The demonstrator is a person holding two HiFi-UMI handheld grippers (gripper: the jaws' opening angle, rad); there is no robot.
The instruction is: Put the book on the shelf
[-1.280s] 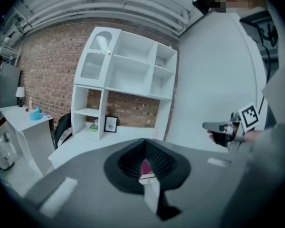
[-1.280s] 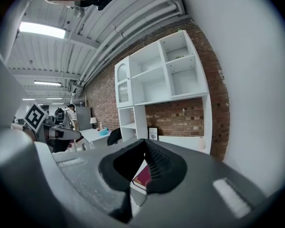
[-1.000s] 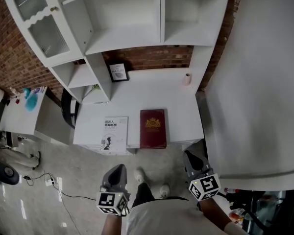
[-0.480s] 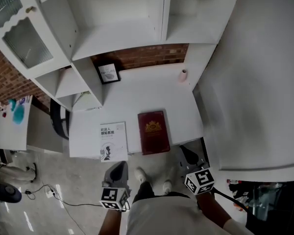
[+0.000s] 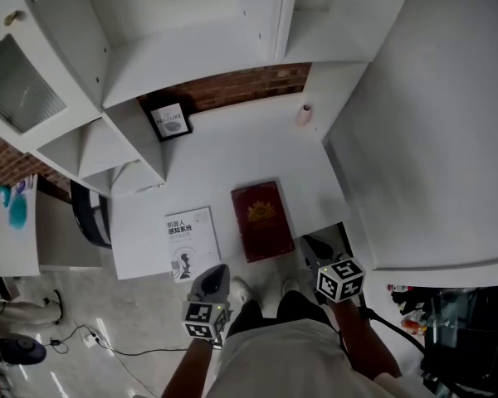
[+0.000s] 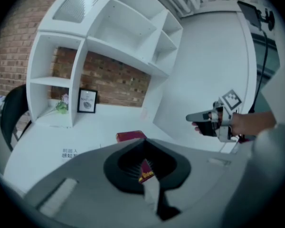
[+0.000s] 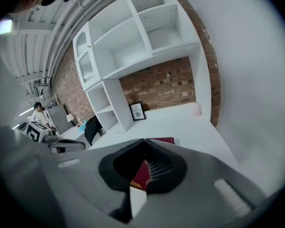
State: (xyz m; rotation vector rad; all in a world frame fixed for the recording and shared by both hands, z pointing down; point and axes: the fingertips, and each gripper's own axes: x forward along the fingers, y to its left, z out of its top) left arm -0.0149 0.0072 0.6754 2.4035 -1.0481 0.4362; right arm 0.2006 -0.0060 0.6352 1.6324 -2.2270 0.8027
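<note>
Red book (image 5: 261, 220) lies flat beneath white shelf (image 5: 191, 56).

1. The left-hand book (image 5: 191, 240) and the right-hand book (image 5: 261, 220) are lying side by side at the near edge of the table (image 5: 232, 152).
2. A framed picture (image 5: 172, 120) is standing behind them, beneath the shelf (image 5: 191, 48); a container (image 5: 304, 114) is sitting back right.

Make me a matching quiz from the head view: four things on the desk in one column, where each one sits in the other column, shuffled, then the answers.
Things:
1. red book
2. white book
3. framed picture
4. pink cylinder

Places:
A. back right corner of the desk
B. front edge, furthest left
C. back left, against the brick wall
D. front edge, right of the other book

Pairs: 1-D, 2-B, 3-C, 4-A
</note>
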